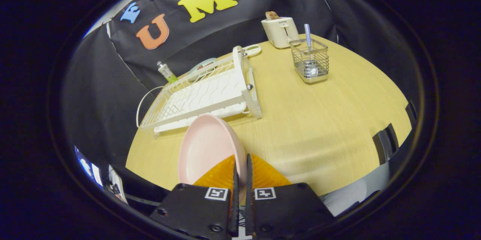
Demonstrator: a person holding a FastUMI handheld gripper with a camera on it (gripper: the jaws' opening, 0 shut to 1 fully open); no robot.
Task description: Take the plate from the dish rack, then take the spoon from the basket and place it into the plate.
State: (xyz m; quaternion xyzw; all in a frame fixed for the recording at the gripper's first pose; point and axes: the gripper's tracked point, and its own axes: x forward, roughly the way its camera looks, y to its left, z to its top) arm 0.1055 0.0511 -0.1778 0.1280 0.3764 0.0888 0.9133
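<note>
The round pale-pink plate (pixel 207 146) stands on edge, its rim pinched between the nearly closed fingers of the gripper (pixel 241 165), above the wooden desk (pixel 319 120) and just ahead of the white wire dish rack (pixel 203 95). A thin rim hold could let it swing or slip. The blue-checked-handled spoon (pixel 309 48) stands in the wire basket (pixel 310 61) far beyond, right of the gripper.

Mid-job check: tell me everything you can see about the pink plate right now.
The round, pale pink plate, smooth and matte like plastic or ceramic, is clamped at its rim between the gripper's closed fingers. It stands tilted on edge, its shallow hollow showing, held above the light wooden table, just in front of the white wire dish rack. It holds nothing.
</note>
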